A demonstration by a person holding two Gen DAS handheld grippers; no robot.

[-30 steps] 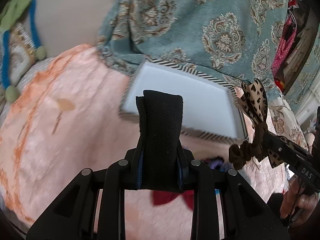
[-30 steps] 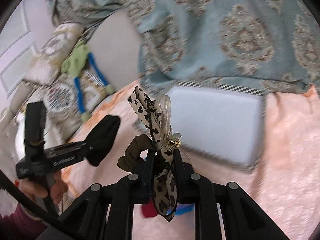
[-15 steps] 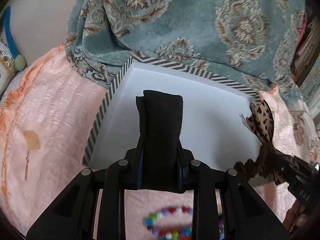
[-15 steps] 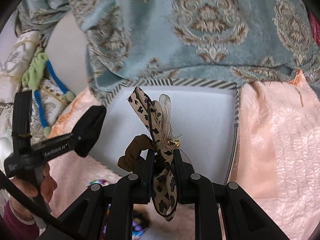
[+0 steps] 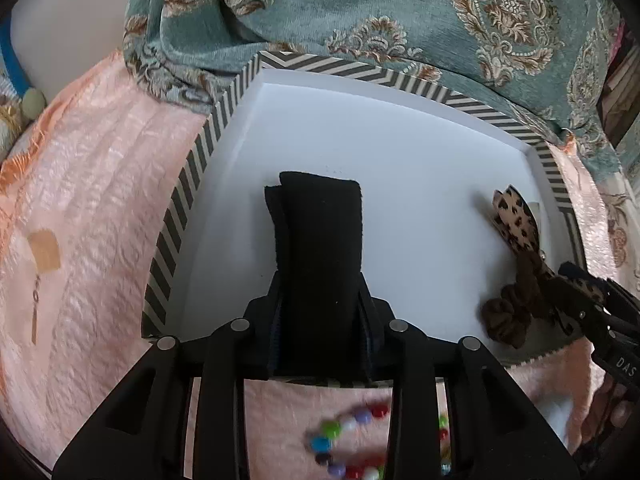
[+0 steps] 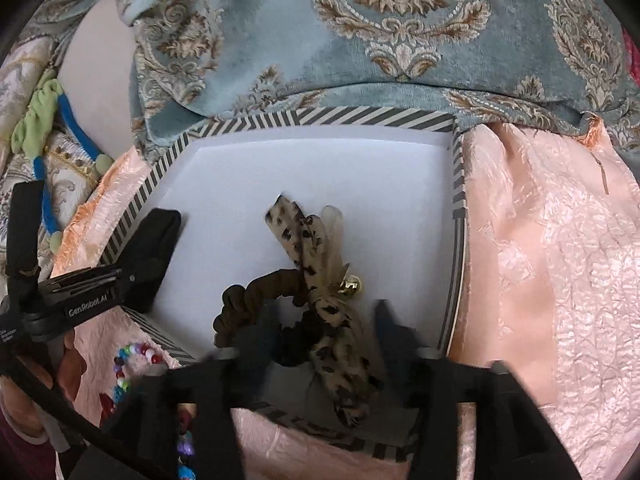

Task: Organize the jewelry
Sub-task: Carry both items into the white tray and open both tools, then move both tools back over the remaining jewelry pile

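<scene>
The leopard-print scrunchie [image 6: 320, 300] with its brown loop and small gold bell lies inside the striped-edged white box [image 6: 458, 184], between the right gripper [image 6: 328, 320] jaws, which have just been spreading and no longer press it; their blurred tips hide its lower tail. The left gripper [image 5: 318, 240] has eased its jaws a little around a folded black band [image 5: 320, 216] above the box floor; whether the pads still press it is hidden. Only the left view shows the tag [image 5: 45, 250] on the pink cloth [image 5: 92, 200]. The bead bracelet [image 6: 132, 364] is blurred there, and half-covered in the right view.
</scene>
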